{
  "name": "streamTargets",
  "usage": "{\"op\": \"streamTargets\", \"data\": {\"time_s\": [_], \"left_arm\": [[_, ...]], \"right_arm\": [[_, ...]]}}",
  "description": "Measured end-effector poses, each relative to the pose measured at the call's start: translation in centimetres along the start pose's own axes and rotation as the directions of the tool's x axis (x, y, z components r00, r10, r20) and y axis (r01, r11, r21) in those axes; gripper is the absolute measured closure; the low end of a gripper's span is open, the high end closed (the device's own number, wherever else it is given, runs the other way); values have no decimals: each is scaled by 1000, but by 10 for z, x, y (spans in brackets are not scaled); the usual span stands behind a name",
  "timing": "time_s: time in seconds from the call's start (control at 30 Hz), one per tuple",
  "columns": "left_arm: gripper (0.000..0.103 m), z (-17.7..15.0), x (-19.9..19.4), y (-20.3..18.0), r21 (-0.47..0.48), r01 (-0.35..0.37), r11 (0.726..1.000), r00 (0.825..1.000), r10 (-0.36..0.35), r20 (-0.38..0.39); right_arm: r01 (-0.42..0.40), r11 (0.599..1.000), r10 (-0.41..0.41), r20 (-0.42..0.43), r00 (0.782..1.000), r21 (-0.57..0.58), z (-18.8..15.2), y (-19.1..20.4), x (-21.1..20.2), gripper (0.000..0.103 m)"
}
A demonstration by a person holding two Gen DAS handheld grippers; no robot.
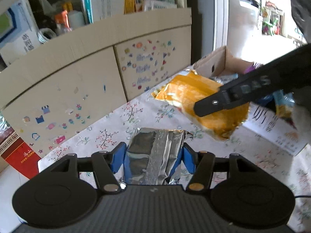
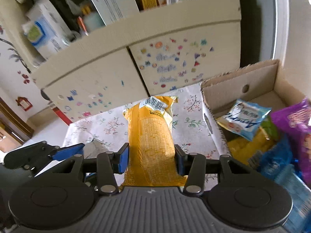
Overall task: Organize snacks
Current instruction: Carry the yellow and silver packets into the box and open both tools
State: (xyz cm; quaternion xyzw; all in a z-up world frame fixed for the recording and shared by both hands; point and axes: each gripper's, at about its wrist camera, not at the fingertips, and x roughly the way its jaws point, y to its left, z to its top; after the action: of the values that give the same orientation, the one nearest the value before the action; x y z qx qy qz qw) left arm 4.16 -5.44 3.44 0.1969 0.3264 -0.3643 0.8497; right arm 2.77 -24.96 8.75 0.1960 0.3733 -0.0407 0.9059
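Note:
My left gripper (image 1: 153, 160) is shut on a silver foil snack packet (image 1: 155, 155), held above the floral tablecloth (image 1: 108, 132). My right gripper (image 2: 151, 160) is shut on a long yellow snack bag (image 2: 151, 136). In the left wrist view that yellow bag (image 1: 196, 101) hangs in the air at the right, with the right gripper's finger (image 1: 213, 104) across it. In the right wrist view the left gripper (image 2: 58, 152) and its silver packet (image 2: 95, 147) show at the lower left. An open cardboard box (image 2: 241, 83) at the right holds several snack packets.
A large cardboard box with stickers (image 1: 77, 81) stands behind the table, with cartons and bottles on shelves above. A red box (image 1: 21, 155) stands at the left. The snack box's white printed side (image 1: 276, 134) shows at the right in the left wrist view.

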Motion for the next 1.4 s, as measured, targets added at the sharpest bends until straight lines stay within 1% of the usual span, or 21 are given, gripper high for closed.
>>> {"op": "streamTargets", "data": {"time_s": [0.13, 0.23, 0.33, 0.4, 0.47, 0.6, 0.7, 0.8, 0.9, 1.07, 1.17, 1.27, 1.4], "left_arm": [[43, -1, -14, -7, -38, -4, 999, 1000, 5, 17], [43, -6, -26, -15, -68, 6, 998, 1000, -5, 25], [43, -12, -35, -25, -79, 5, 997, 1000, -3, 27], [43, -16, -39, -30, -106, 7, 994, 1000, -4, 27], [43, -21, -45, -32, -146, 19, 989, 999, -14, 34], [43, -32, -56, -38, -184, 19, 983, 999, -10, 49], [43, -43, -64, -41, -215, 11, 977, 999, -4, 35], [43, -48, -72, -46, -223, -5, 975, 1000, 9, 18], [43, -40, -78, -50, -229, -9, 973, 1000, 15, 25], [43, -15, -85, -53, -236, 16, 972, 996, 6, 94], [43, -4, -82, -54, -261, 33, 965, 995, -8, 97], [43, 8, -77, -57, -294, 80, 953, 992, -48, 115], [43, 25, -71, -66, -288, 119, 950, 987, -81, 139]], "right_arm": [[-15, 1000, 15, 36, 999, 3, -8, -2, -28, 50], [-22, 999, 21, 51, 998, 23, -18, -7, -48, 50], [-19, 999, 17, 70, 997, 29, -27, -10, -64, 50], [-17, 999, 14, 81, 997, 32, -32, -13, -73, 50], [-23, 999, 20, 82, 996, 44, -35, -18, -79, 50], [-19, 999, 14, 95, 995, 46, -36, -23, -85, 50], [-7, 999, 1, 107, 994, 51, -37, -28, -90, 50], [-13, 998, 4, 133, 991, 65, -35, -33, -100, 50], [-20, 997, 7, 166, 986, 80, -33, -40, -110, 50], [-10, 995, -12, 218, 976, 96, -27, -54, -126, 50], [-12, 993, -18, 261, 965, 114, -21, -64, -139, 50], [-13, 991, -26, 290, 957, 131, -17, -75, -148, 50], [-8, 988, -42, 316, 948, 156, -14, -89, -157, 49]]}}
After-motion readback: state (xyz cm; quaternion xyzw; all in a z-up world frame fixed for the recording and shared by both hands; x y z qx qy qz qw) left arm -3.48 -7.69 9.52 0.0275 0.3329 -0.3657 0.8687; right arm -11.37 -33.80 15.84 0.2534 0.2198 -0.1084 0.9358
